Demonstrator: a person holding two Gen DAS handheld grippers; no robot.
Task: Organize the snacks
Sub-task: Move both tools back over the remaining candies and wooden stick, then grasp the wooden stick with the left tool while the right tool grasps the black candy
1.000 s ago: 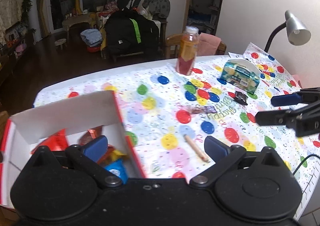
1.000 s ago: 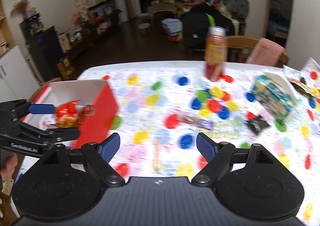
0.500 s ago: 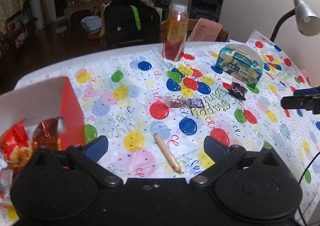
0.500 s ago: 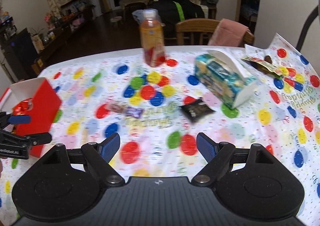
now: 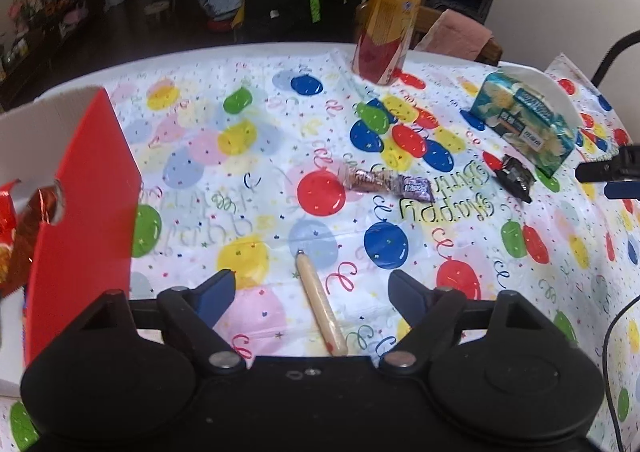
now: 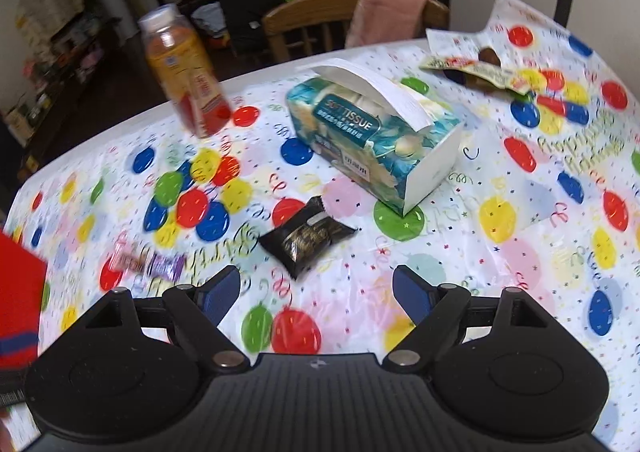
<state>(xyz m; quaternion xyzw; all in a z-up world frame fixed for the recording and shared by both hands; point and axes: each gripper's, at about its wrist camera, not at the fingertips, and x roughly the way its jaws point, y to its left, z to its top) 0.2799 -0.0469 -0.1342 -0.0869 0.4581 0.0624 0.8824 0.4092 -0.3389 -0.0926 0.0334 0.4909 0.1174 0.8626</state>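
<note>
A: Left wrist view first. Left gripper (image 5: 310, 290) is spread wide, nothing in it, hovering over the balloon tablecloth (image 5: 192, 156). A tan stick snack (image 5: 320, 302) lies on the cloth right between the fingers, pointing away.

B: Box?

A: Red box (image 5: 86, 212) at the near left, open, with shiny red wrappers (image 5: 24, 220) inside. Mid-table there's a purple candy bar (image 5: 386, 184), and right of it a black snack packet (image 5: 514, 178) just beside the tissue box (image 5: 526, 128). Orange drink bottle (image 5: 388, 22) stands upright at the far edge. The right gripper's tips poke in from the right edge.

B: Right wrist view?

A: Right gripper (image 6: 316, 290) is also wide apart, empty. The black snack packet (image 6: 306, 238) lies just ahead of it, flat on the cloth, near the tissue box (image 6: 372, 140). Purple candy bar (image 6: 150, 262) is blurred at the near left, red box (image 6: 20, 292) at the left edge. Bottle (image 6: 184, 70) far left. A torn snack bag (image 6: 476, 70) lies far right.
</note>
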